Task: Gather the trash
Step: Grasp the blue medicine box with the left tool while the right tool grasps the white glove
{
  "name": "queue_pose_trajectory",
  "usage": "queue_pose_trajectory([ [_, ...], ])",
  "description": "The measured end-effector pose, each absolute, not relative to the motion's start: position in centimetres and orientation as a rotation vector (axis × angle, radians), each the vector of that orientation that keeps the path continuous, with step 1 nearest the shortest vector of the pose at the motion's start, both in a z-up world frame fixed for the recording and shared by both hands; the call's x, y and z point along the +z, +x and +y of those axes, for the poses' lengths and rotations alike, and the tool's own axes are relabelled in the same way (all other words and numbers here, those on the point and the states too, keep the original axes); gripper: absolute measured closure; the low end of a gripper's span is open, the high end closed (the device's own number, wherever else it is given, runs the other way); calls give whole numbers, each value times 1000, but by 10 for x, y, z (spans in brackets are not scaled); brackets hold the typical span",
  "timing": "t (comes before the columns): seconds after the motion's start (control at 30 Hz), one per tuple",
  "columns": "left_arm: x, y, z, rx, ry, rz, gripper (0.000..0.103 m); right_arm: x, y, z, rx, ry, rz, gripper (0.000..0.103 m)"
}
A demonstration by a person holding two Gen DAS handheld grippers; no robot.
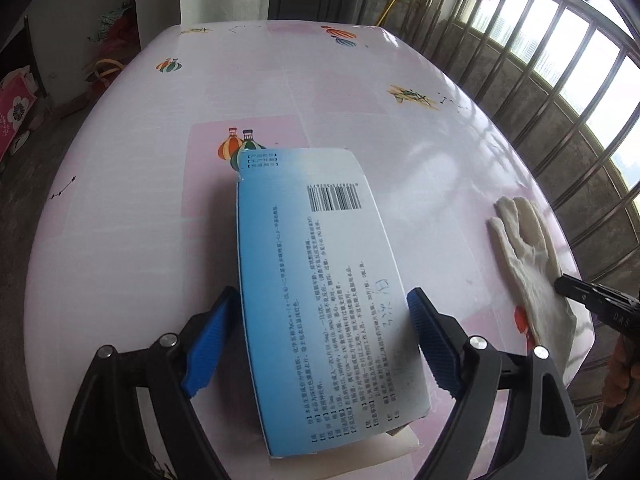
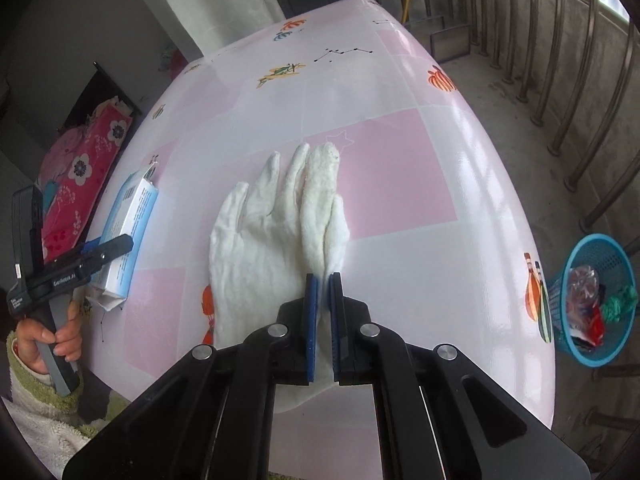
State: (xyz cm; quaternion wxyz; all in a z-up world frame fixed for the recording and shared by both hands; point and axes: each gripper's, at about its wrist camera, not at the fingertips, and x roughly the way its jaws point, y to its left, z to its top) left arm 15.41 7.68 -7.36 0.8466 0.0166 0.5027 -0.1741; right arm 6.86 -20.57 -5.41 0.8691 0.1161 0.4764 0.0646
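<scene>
On a pink and white patterned bench point(image 1: 140, 208), the left tongs point(image 1: 324, 344) are spread wide on either side of a blue and white printed carton point(image 1: 320, 300) lying flat. The right tongs point(image 2: 324, 320) are pinched nearly closed on the edge of a white cloth glove point(image 2: 276, 236) lying near the carton. A blue mesh basket point(image 2: 596, 300) holding scraps stands on the floor beside the bench.

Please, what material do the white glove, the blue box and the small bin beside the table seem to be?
Glove: knitted cotton, probably; fuzzy, limp surface. Box: thin printed cardboard with a slight sheen; folded flaps, barcode. Bin: blue plastic mesh, judging by its perforated wall.
</scene>
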Motion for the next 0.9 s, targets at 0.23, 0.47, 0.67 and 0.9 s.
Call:
queue_pose_trajectory([
  [0.23,-72,123,81,-322,41,1060,20,-44,66,-197,196,307,957,41],
  [0.47,-75,141,82,-278,37,1053,17,-50,70,-161,180,127,967,27],
  [0.67,-77,150,75,-266,79,1038,17,-56,71,-152,168,90,960,22],
  [0.9,-80,160,72,-236,127,1017,16,-65,68,-129,113,-110,937,20],
])
